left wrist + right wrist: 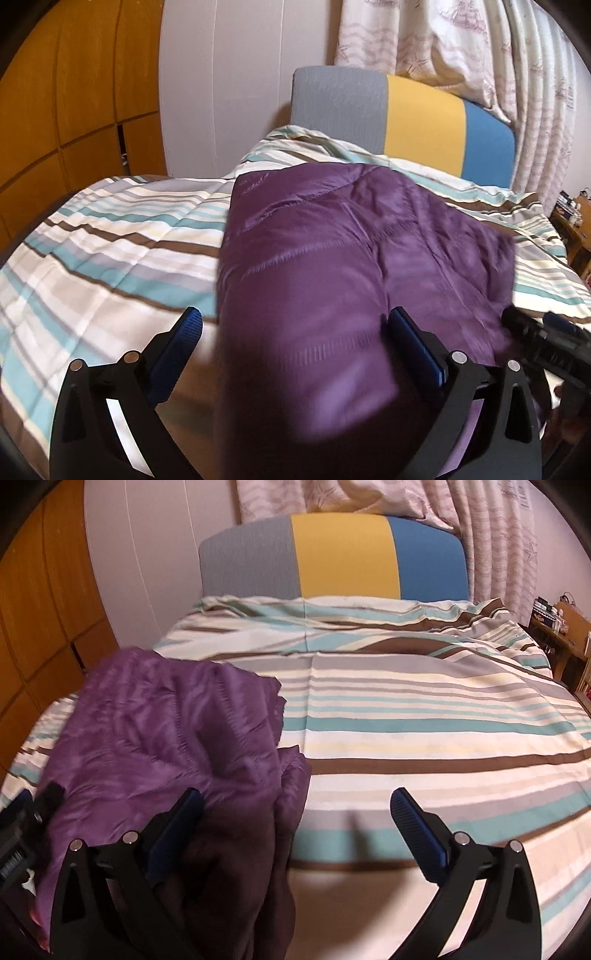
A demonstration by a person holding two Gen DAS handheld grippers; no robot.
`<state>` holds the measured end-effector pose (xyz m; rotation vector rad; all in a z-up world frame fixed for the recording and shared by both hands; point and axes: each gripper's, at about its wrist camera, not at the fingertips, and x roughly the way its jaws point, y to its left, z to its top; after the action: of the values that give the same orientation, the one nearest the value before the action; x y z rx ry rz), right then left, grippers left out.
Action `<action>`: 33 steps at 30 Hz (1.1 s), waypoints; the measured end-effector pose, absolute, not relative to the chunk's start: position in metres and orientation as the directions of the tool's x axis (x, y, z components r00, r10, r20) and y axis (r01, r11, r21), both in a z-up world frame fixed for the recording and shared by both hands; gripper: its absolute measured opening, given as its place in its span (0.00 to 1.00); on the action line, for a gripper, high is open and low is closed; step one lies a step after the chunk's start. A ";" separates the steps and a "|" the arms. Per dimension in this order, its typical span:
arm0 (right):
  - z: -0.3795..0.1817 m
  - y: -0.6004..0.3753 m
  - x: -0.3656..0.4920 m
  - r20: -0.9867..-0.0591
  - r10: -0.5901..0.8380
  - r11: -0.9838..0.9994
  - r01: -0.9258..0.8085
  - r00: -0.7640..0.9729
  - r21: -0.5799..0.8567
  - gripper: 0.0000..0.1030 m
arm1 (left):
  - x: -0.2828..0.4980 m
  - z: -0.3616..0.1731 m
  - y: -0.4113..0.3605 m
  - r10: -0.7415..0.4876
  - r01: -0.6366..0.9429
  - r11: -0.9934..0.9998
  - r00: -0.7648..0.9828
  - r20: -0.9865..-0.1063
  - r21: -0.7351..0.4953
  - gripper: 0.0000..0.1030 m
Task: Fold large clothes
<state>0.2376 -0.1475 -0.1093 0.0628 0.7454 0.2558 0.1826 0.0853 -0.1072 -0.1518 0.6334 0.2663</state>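
Observation:
A purple quilted jacket lies on the striped bed cover. In the left wrist view its near end rises between the blue-padded fingers of my left gripper, whose jaws stand wide open around the cloth without pinching it. In the right wrist view the jacket is bunched at the left, and its near folds hang in the gap of my right gripper, which is also wide open. The right gripper's body shows at the right edge of the left wrist view.
The bed has a grey, yellow and blue headboard against a patterned curtain. Wooden cupboards stand to the left. A wooden shelf with small items stands at the right. Striped bed cover stretches to the right of the jacket.

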 end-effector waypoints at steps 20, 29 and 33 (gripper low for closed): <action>-0.063 -0.180 0.095 -0.611 0.445 0.894 -0.365 0.654 0.260 0.98 | 0.048 -0.071 0.058 0.139 -0.256 0.959 0.797 -0.588 -0.121 0.97; -0.049 -0.180 0.072 -0.584 0.457 0.886 -0.399 0.672 0.234 0.98 | 0.030 -0.058 0.048 0.114 -0.218 0.969 0.819 -0.562 -0.120 0.97; -0.047 -0.184 0.070 -0.577 0.455 0.888 -0.397 0.678 0.233 0.98 | 0.030 -0.057 0.046 0.109 -0.212 0.970 0.822 -0.559 -0.122 0.97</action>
<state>0.0697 -0.1835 -0.0472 0.0916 0.6730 0.4789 0.0300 0.0461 -0.0570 -0.1824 0.5817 0.1720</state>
